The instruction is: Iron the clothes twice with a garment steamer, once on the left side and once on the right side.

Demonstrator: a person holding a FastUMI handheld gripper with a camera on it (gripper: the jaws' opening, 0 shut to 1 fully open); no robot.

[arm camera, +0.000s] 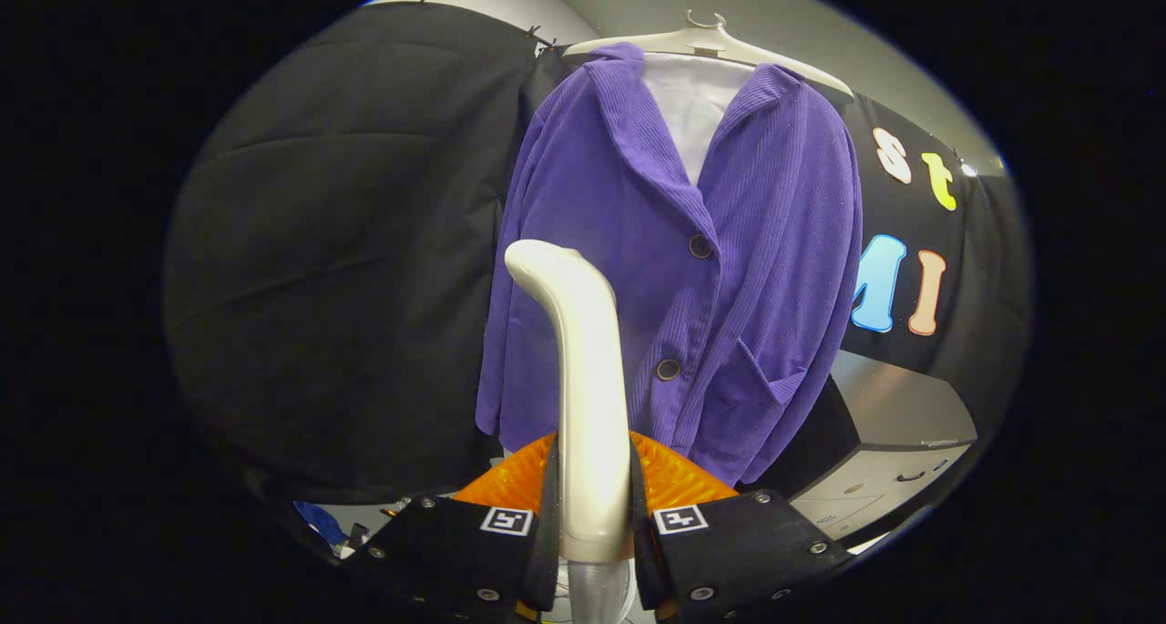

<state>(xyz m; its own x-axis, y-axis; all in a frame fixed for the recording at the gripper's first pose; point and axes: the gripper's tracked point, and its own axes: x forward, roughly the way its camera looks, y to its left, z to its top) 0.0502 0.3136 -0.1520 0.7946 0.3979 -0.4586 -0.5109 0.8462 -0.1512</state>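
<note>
A purple corduroy jacket (pixel 720 269) with dark buttons hangs on a pale hanger (pixel 706 41) against the black booth wall, a white lining showing at its collar. My gripper (pixel 592 515) is shut on the handle of a white garment steamer (pixel 588 369), both fingers pressing its sides. The steamer stands upright between the fingers, and its curved head is level with the jacket's left front panel, just left of the buttons. Whether the head touches the cloth I cannot tell.
A grey cabinet (pixel 897 424) with drawers stands to the lower right, beside the jacket's hem. Below the black cloth at the lower left lie some small blue and dark items (pixel 328 524). Grey wall rises behind the hanger.
</note>
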